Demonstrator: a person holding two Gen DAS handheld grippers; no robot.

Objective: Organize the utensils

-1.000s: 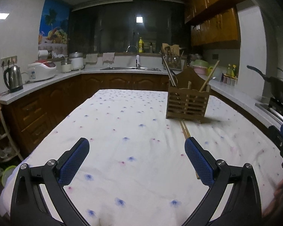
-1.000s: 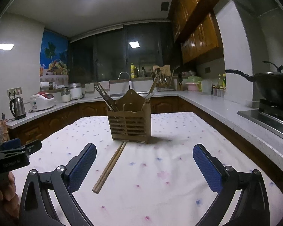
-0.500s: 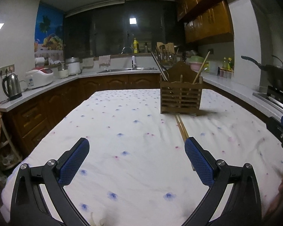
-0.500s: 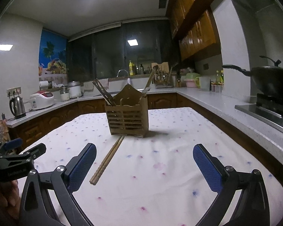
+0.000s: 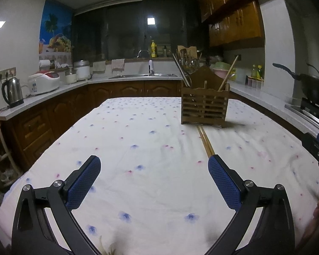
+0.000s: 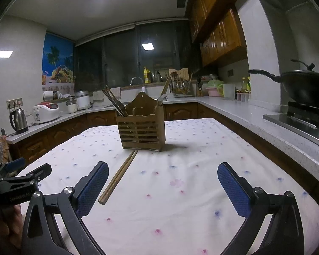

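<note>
Right wrist view: a dim kitchen, a cloth-covered table and two empty, wide-spread grippers.

Wooden cabinets (image 6: 221, 40) and a pale counter (image 6: 244, 114) ring the room, with a black wok (image 6: 306, 87) far to the right of the fingers and a kettle (image 6: 19, 120) far to their left. The table (image 6: 180, 191), under a white cloth with small flowers, fills the space ahead of both pairs of fingers. The right gripper (image 6: 162, 188) hovers low over it, blue pads far apart, nothing between them; the left gripper (image 5: 154, 182) is level and spread just as wide, and it also shows at the left edge of the right wrist view. A slatted wooden utensil holder (image 6: 141, 128) stands upright well ahead of the right fingers, holding dark and pale utensils. A pair of chopsticks (image 6: 118, 177) lies flat on the cloth from the holder's base back to just beside the right gripper's left pad.
</note>
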